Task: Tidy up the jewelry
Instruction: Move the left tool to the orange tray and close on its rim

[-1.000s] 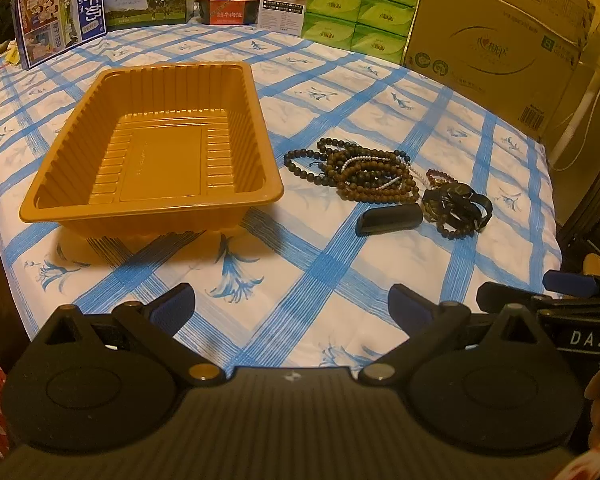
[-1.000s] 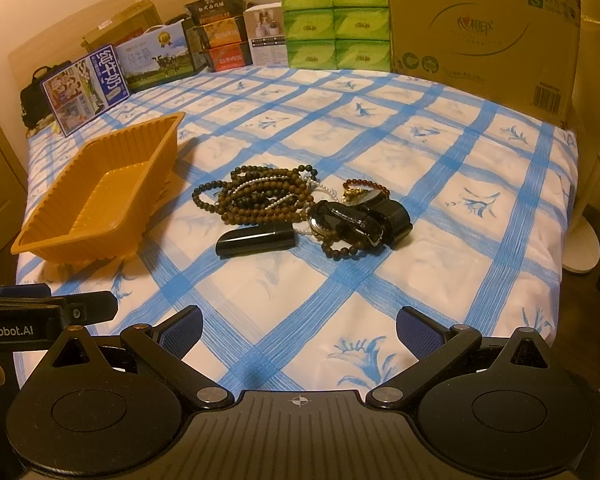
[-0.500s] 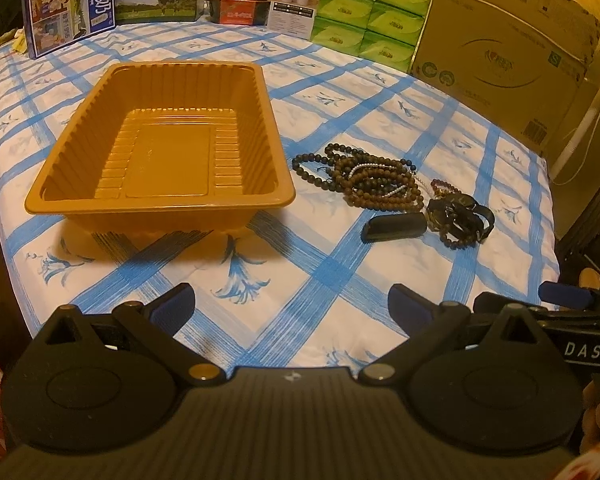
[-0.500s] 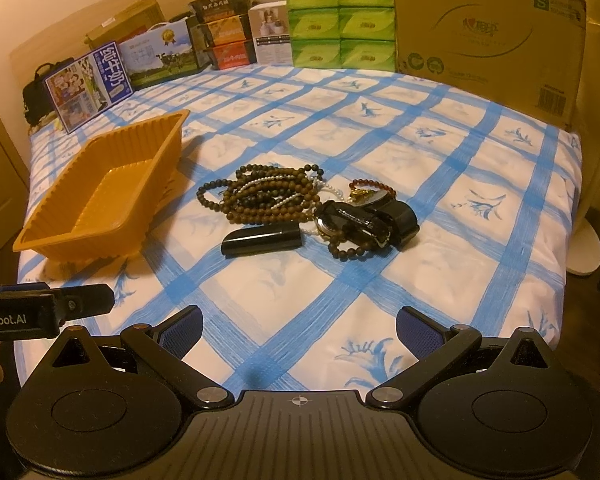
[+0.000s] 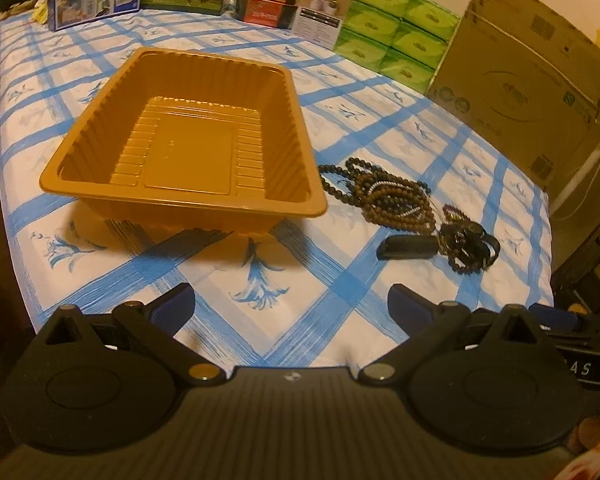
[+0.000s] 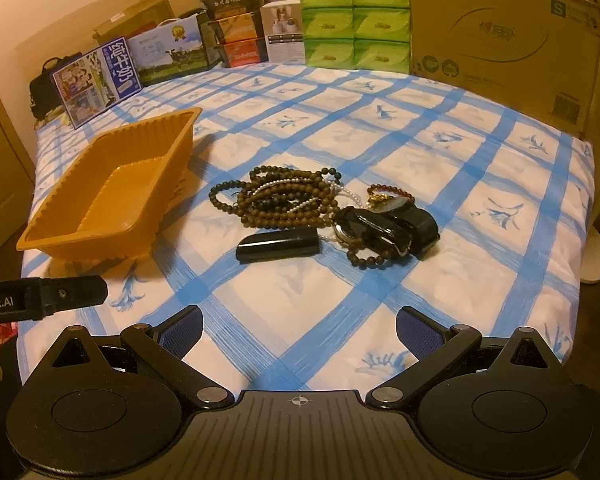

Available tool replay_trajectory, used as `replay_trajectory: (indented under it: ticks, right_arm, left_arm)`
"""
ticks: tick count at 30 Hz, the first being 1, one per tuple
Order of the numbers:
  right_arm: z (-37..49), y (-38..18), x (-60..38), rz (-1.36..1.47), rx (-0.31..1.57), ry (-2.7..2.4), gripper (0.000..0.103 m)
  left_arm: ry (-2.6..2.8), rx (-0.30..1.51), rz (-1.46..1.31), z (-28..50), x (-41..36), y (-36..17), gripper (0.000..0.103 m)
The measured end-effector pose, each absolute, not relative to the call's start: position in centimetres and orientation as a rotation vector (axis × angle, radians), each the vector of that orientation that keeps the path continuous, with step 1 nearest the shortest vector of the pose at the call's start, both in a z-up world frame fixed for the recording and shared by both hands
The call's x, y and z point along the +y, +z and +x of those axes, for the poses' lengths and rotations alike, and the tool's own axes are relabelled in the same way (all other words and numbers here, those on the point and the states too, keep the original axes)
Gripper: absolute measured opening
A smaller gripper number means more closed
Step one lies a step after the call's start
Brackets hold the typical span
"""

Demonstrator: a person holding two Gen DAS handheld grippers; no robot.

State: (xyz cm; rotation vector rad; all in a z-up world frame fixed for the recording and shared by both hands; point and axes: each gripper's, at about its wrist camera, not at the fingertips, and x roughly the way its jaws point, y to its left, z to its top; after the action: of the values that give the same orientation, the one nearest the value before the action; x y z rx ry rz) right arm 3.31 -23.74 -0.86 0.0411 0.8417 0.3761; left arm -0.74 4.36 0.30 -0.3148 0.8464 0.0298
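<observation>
An empty orange plastic tray (image 5: 100, 120) (image 6: 100, 232) stands on the blue-checked cloth. To its right lies a tangle of brown and dark bead strings (image 5: 388, 196) (image 6: 284, 200), with a black oblong case (image 5: 406, 247) (image 6: 278, 245) and black watches and a bead bracelet (image 5: 470, 245) (image 6: 384, 228) beside it. My left gripper (image 5: 291, 306) hangs open over the cloth in front of the tray, holding nothing. In front of the jewelry pile, my right gripper (image 6: 299, 326) is open and empty too.
Along the back stand a large cardboard box (image 6: 504, 28), stacked green tissue packs (image 6: 354, 28), and several printed cartons (image 6: 96, 80). The cloth's right edge (image 6: 580, 208) drops off near the watches. The left gripper's arm (image 6: 44, 300) shows at the left of the right wrist view.
The left gripper has swung leftward and nearer, so the tray sits more centred and larger. The right gripper has edged forward toward the jewelry. Nothing on the cloth has moved.
</observation>
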Motion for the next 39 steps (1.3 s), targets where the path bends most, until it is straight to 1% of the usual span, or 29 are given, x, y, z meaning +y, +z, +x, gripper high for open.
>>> replay_trajectory:
  ticks: [8, 14, 19, 21, 23, 26, 28, 30, 36, 39]
  right_arm:
    - [4.1, -1.0, -22.5, 0.031, 0.846, 0.39, 0.102]
    - [4.7, -1.3, -21.5, 0.012, 0.853, 0.4, 0.102]
    - [5.2, -1.8, -21.0, -0.004, 0.868, 0.408, 0.102]
    - [5.3, -1.9, -20.8, -0.009, 0.871, 0.406, 0.102]
    - [5.5, -2.1, -20.8, -0.012, 0.873, 0.403, 0.102]
    - [5.8, -2.4, -20.8, -0.022, 0.884, 0.398, 0.102]
    - [6.0, -2.6, -20.7, -0.026, 0.895, 0.399, 0.102]
    - [6.1, -2.9, -20.6, -0.032, 0.902, 0.4, 0.102]
    - [6.5, -3.4, -20.2, -0.04, 0.917, 0.399, 0.102]
    - [6.7, -3.6, -20.0, -0.044, 0.92, 0.4, 0.102]
  left_arm:
    - [0.063, 0.819, -0.457, -0.8, 7.5, -0.3, 0.101]
    - [0.132, 0.719, -0.652, -1.6, 11.9, -0.9, 0.099]
    - [0.212, 0.639, -0.766, -1.9, 15.4, -1.7, 0.09]
    - [0.247, 0.623, -0.786, -1.9, 16.5, -2.1, 0.088]
    - [0.279, 0.594, -0.809, -1.8, 17.5, -2.5, 0.085]
    - [0.318, 0.567, -0.823, -1.3, 18.6, -3.2, 0.077]
    - [0.348, 0.537, -0.813, -1.0, 19.1, -3.4, 0.07]
    - [0.363, 0.514, -0.794, -0.7, 19.4, -3.5, 0.068]
    - [0.364, 0.495, -0.821, 0.6, 20.6, -3.8, 0.051]
    - [0.361, 0.501, -0.836, 1.0, 20.8, -4.1, 0.049]
